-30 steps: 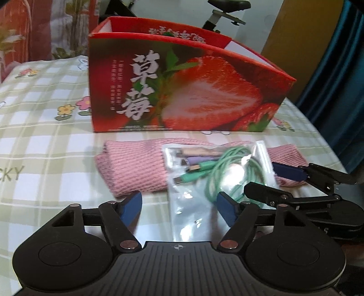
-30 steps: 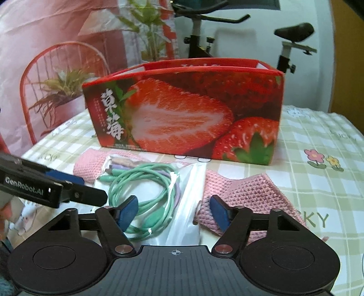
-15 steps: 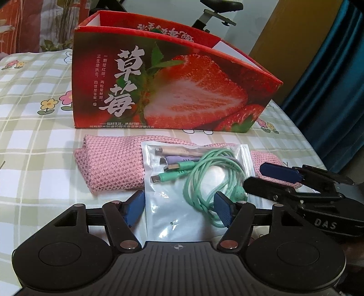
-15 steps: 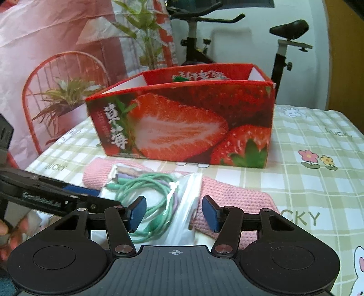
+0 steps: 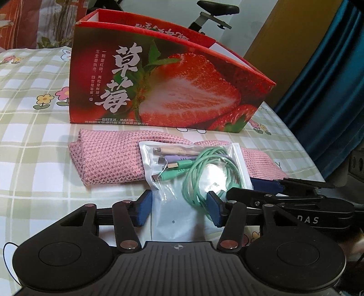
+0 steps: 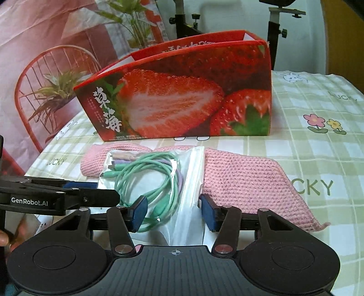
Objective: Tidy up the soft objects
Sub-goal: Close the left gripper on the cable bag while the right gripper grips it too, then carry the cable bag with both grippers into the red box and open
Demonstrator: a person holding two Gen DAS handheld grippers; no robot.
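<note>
A pink knitted cloth (image 5: 109, 159) (image 6: 245, 179) lies on the table in front of a red strawberry box (image 5: 163, 91) (image 6: 182, 100). A clear plastic bag of coiled green and purple cables (image 5: 200, 173) (image 6: 150, 179) lies across the cloth. My left gripper (image 5: 178, 210) is open, its fingers either side of the bag's near end, apart from it. My right gripper (image 6: 173, 211) is open, straddling the bag's other side. Each gripper shows in the other's view, the right one (image 5: 268, 189) and the left one (image 6: 91, 193).
The table has a green checked cloth with flowers (image 6: 318, 127). A red wire chair (image 6: 45, 95) with a plant stands beyond the left edge. An exercise bike (image 5: 211, 13) and a blue curtain (image 5: 329, 79) are behind the table.
Both grippers have shifted around the bag and drawn back a little. The left gripper's fingers stand a bit closer together than a second ago. The bag and cloth lie as before.
</note>
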